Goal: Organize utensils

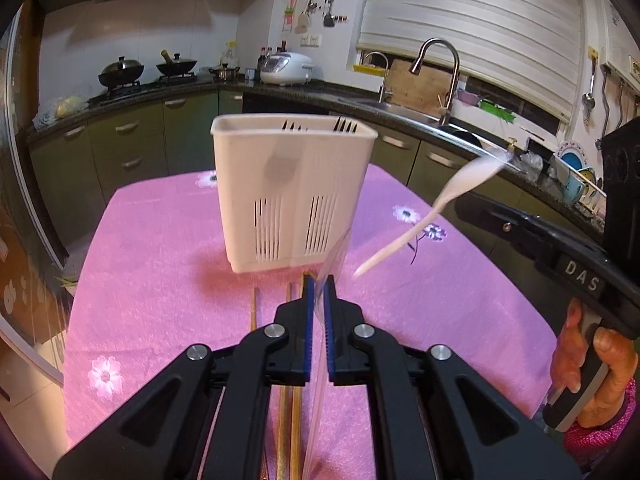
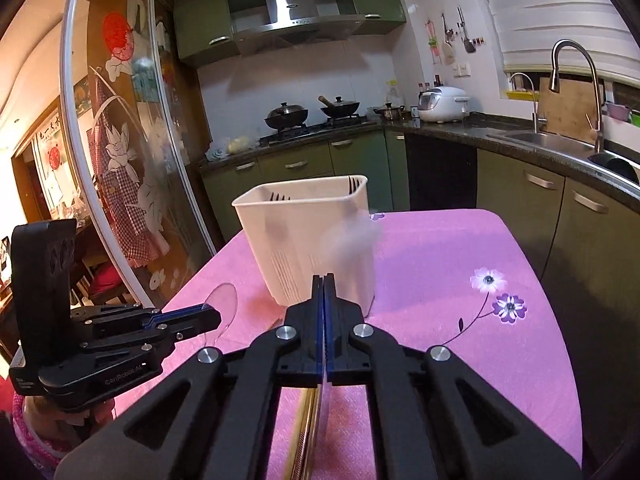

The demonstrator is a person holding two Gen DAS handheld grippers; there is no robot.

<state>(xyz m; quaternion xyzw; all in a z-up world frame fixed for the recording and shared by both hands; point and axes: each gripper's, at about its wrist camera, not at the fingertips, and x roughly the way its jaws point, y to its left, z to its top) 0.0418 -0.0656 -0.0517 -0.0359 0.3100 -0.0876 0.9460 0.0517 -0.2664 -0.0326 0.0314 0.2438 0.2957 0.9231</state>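
Observation:
A white slotted utensil holder point(image 1: 294, 192) stands on the pink tablecloth; it also shows in the right wrist view point(image 2: 308, 236), with dark fork tines at its rim. My left gripper point(image 1: 319, 284) is shut on a clear plastic spoon point(image 1: 334, 258), just in front of the holder. My right gripper point(image 2: 323, 280) is shut on another clear plastic spoon, whose blurred bowl point(image 2: 352, 240) rises before the holder. That spoon point(image 1: 432, 208) shows blurred in the left wrist view, right of the holder. Wooden chopsticks point(image 1: 253, 308) lie on the cloth under my left gripper.
The pink flowered tablecloth point(image 2: 460, 248) covers the table. A dark counter with a sink and faucet point(image 1: 438, 76) runs behind and to the right. A stove with woks point(image 2: 312, 114) and a rice cooker point(image 2: 442, 104) stand at the back. A glass sliding door point(image 2: 132, 160) is at the left.

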